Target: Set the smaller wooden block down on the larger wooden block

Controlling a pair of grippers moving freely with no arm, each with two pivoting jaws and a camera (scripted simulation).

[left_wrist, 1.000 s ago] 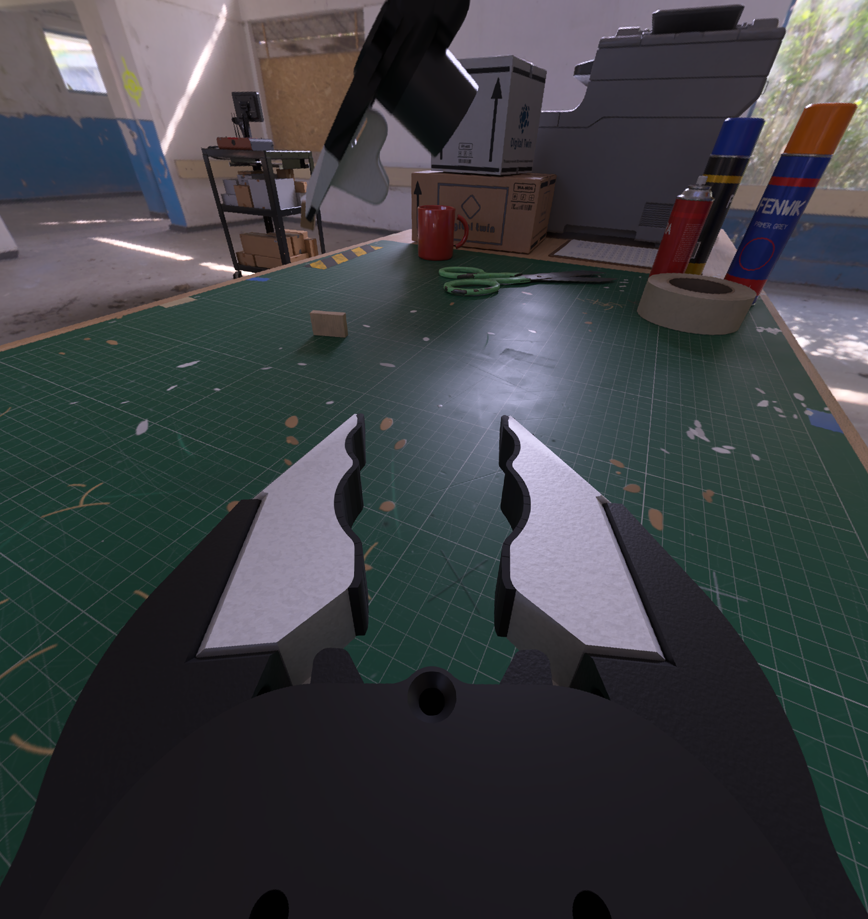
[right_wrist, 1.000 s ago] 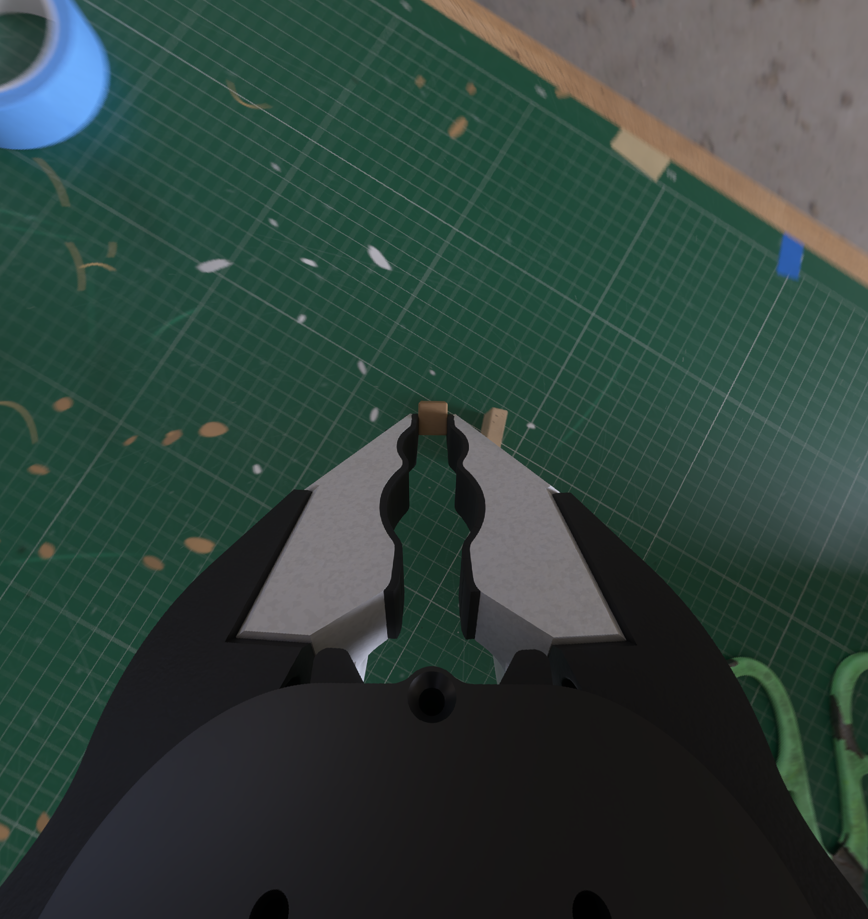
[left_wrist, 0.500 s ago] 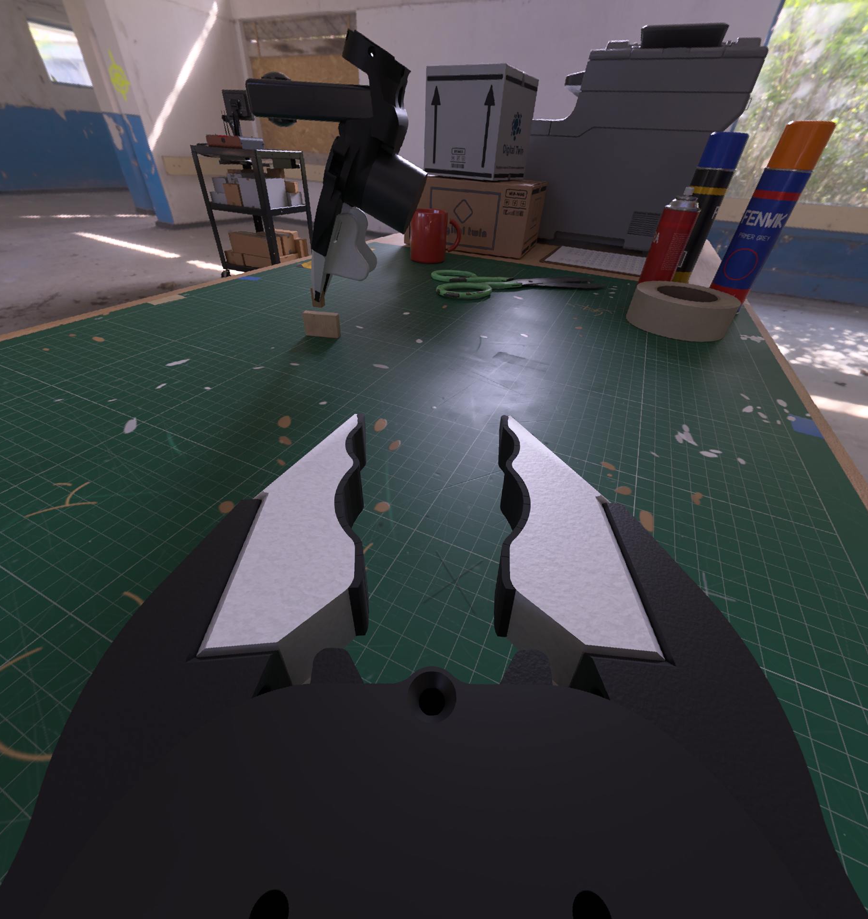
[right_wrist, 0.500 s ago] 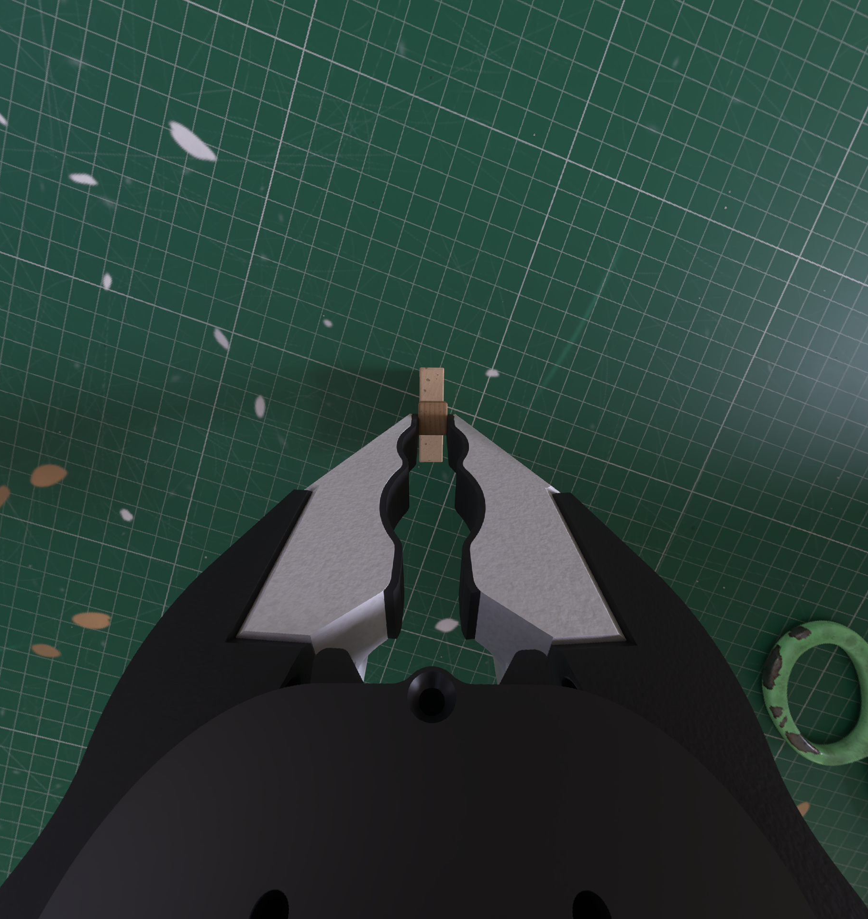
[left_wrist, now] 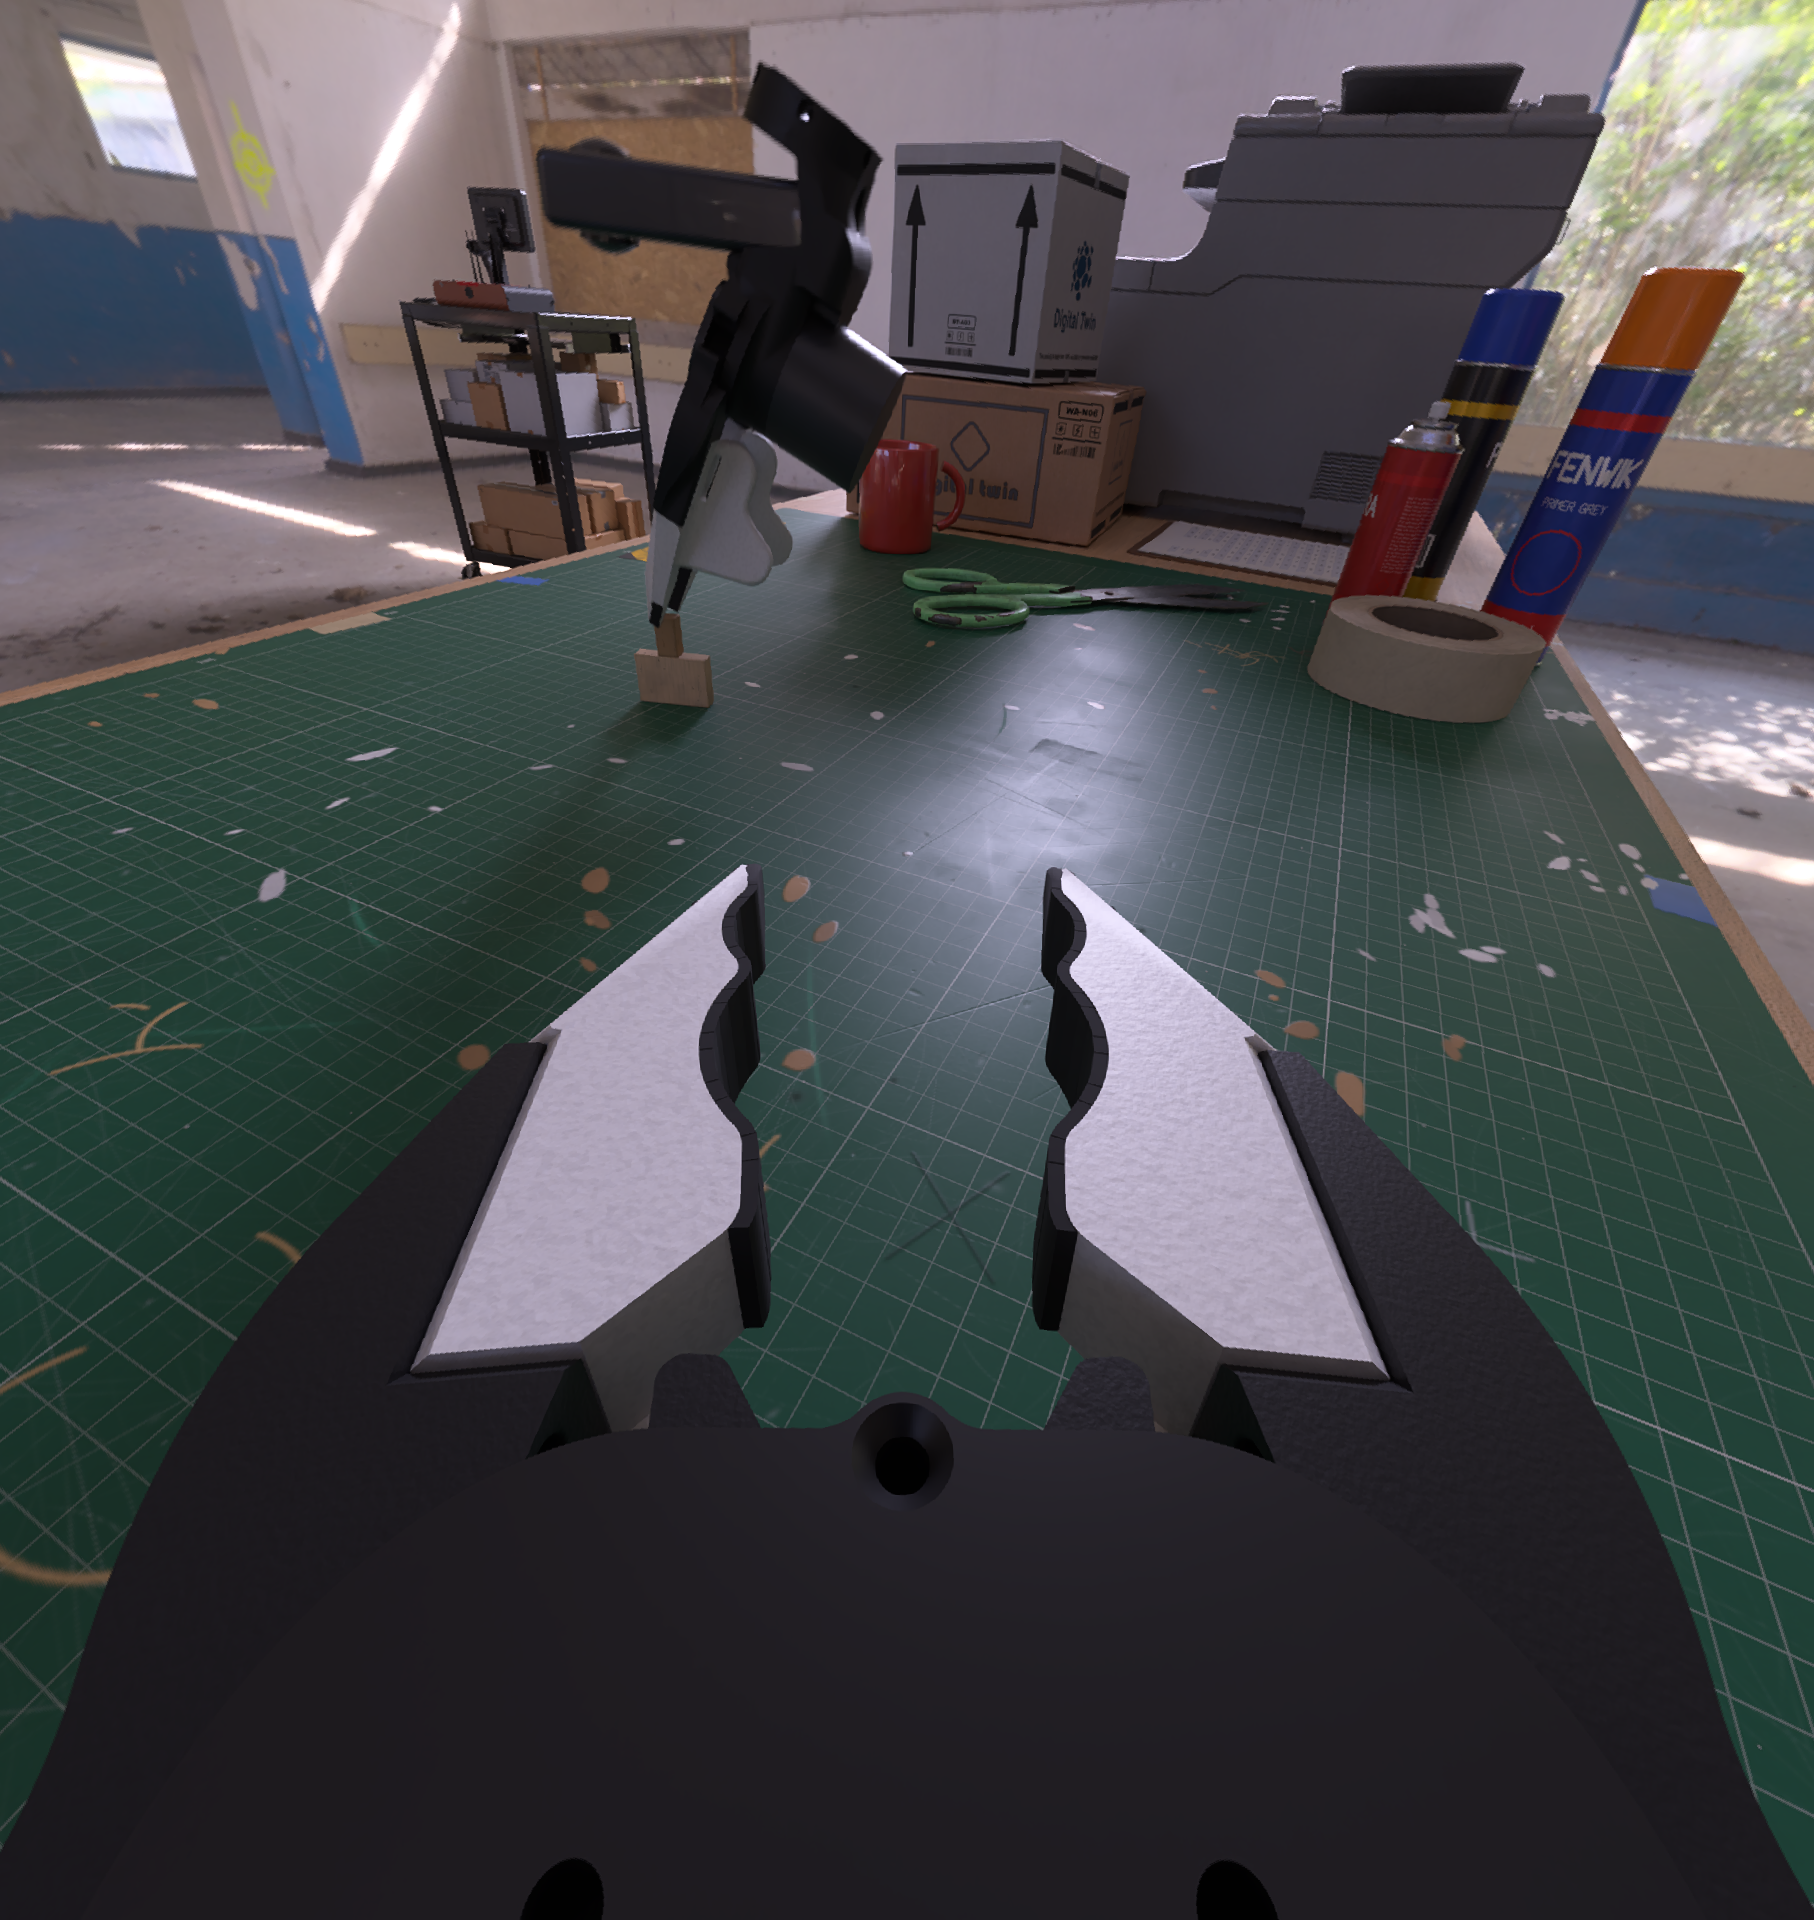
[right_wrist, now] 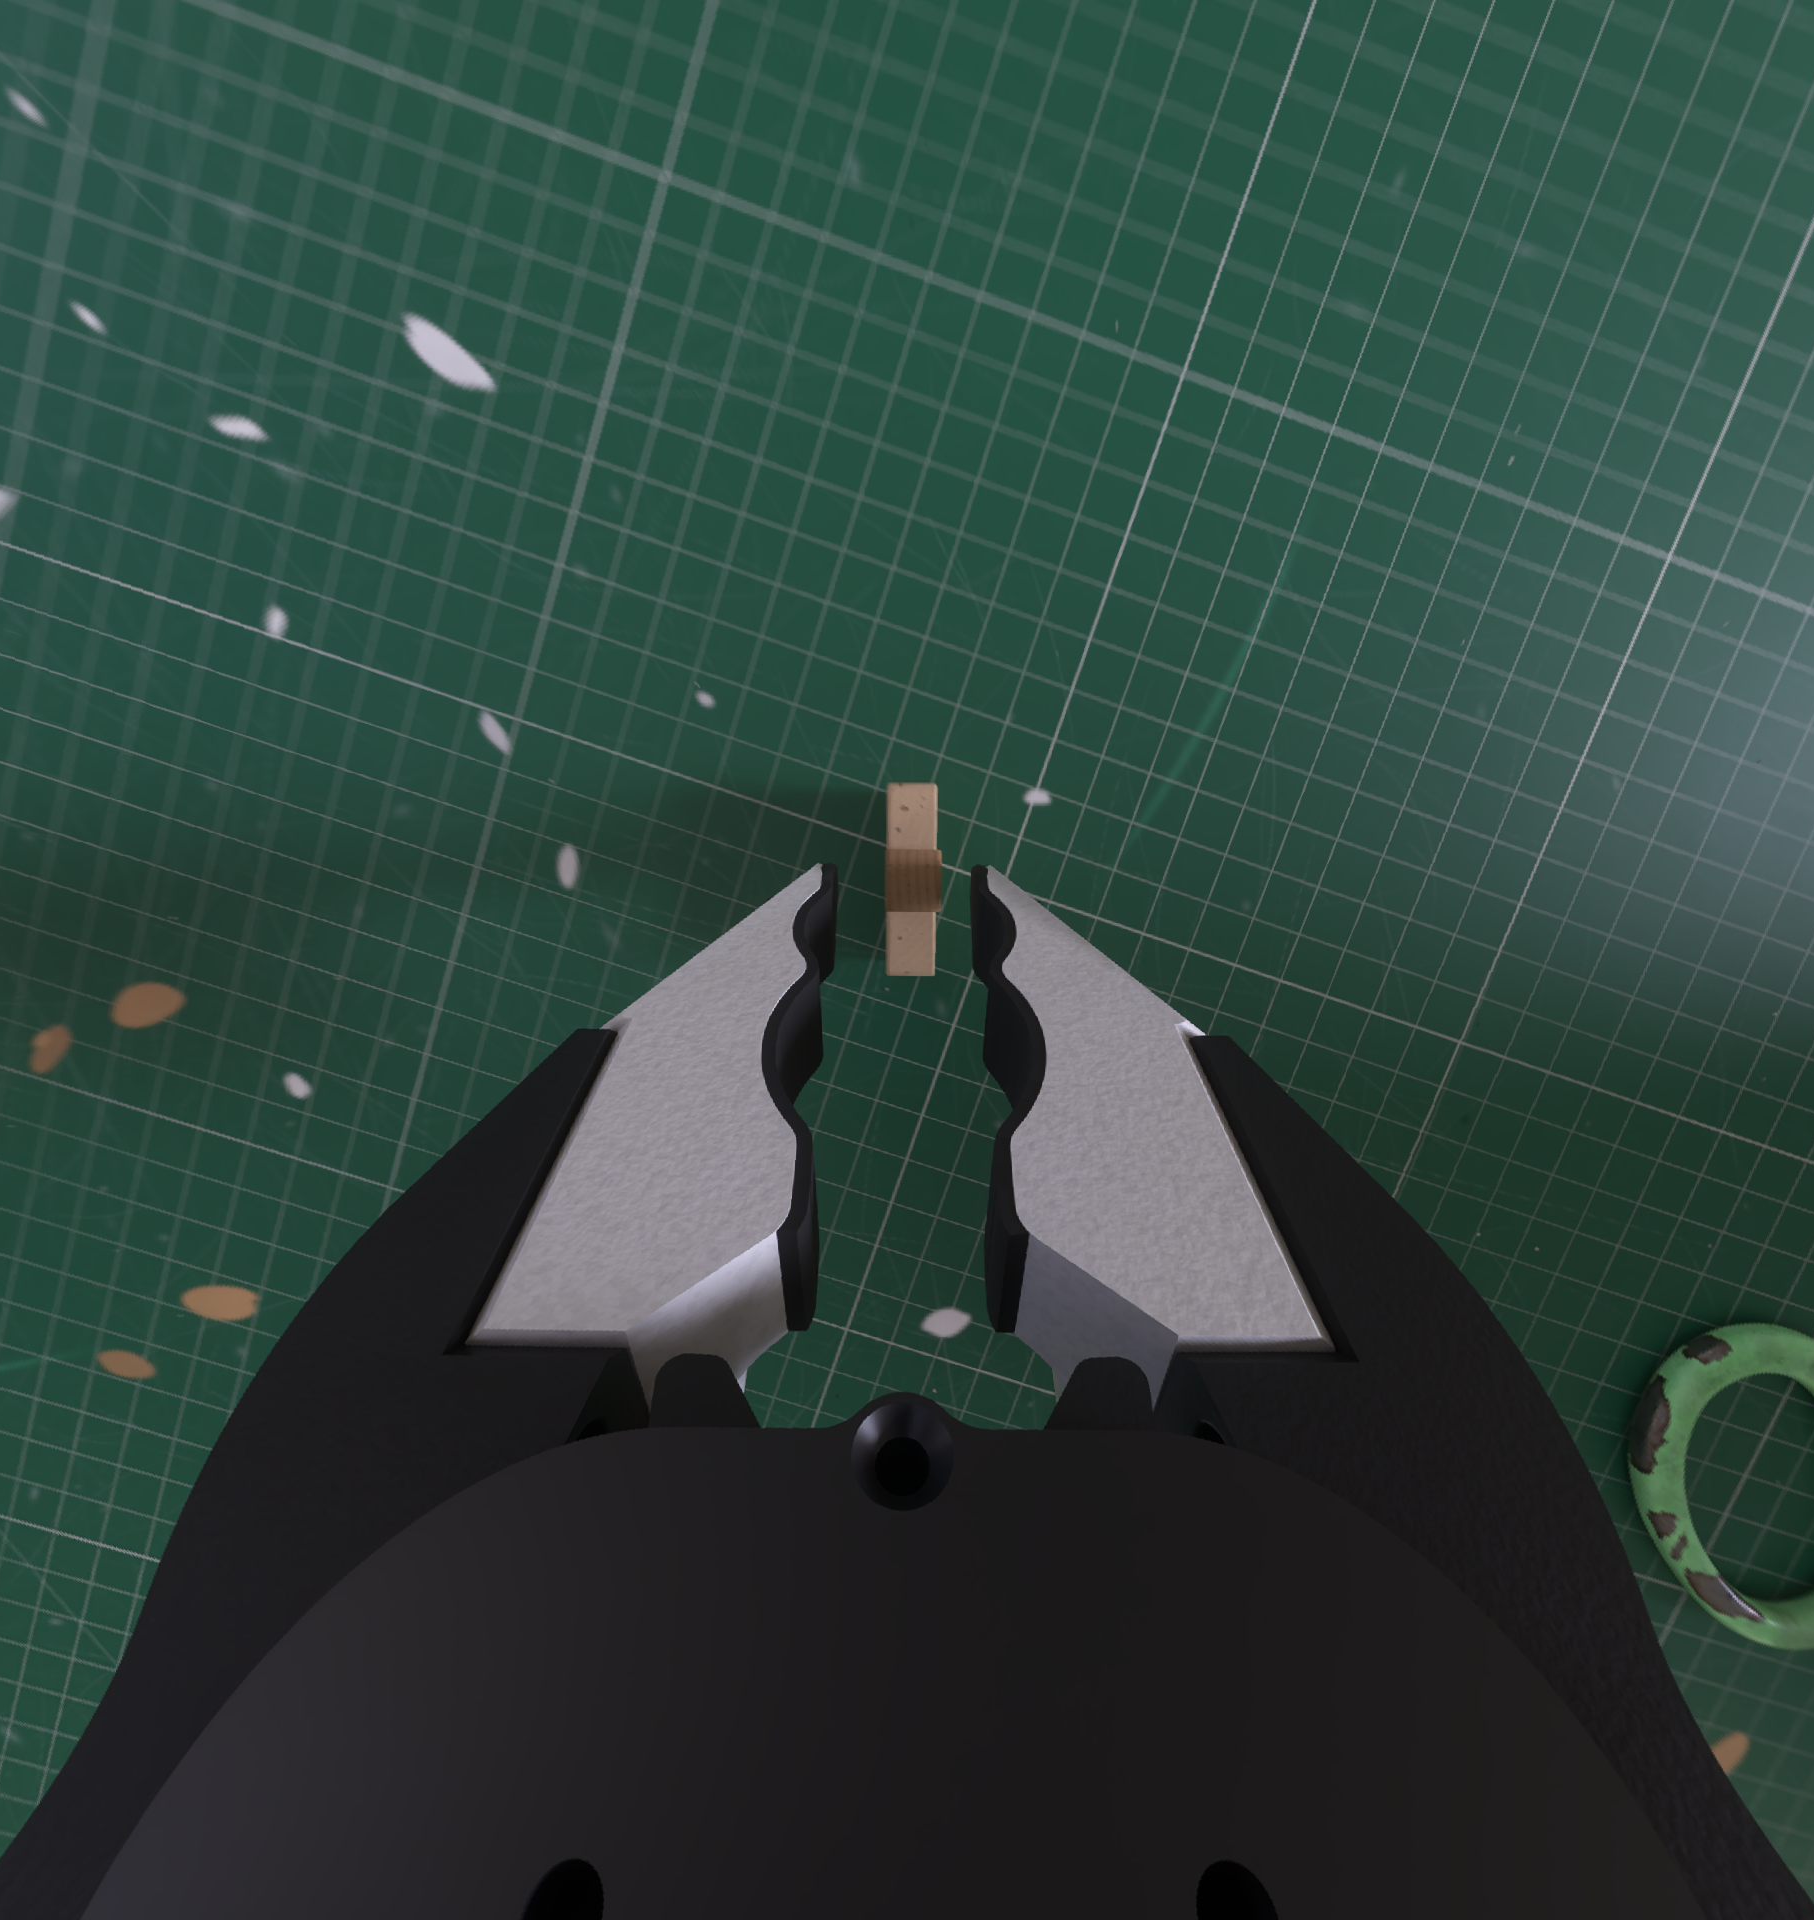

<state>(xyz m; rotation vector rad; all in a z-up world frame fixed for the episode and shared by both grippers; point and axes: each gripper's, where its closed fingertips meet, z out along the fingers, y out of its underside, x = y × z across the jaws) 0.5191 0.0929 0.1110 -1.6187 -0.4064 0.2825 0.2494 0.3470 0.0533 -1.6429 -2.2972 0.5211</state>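
The right gripper [right_wrist: 903, 883] points steeply down at the green cutting mat [right_wrist: 1298, 520], its jaws spread, a gap at each side of the small darker wooden block [right_wrist: 913, 881]. This block rests on top of the larger pale wooden block [right_wrist: 911, 940]. The left gripper [left_wrist: 901, 888] is well apart, low over the mat, nearly level, its jaws wide and holding nothing.

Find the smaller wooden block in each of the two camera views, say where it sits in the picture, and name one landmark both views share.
Left wrist view: the smaller wooden block is upper left of centre, on the larger wooden block.
Right wrist view: the smaller wooden block is just above centre, across the larger wooden block, between the open fingertips.
Shared landmark: the green scissors, at the right edge in the right wrist view.
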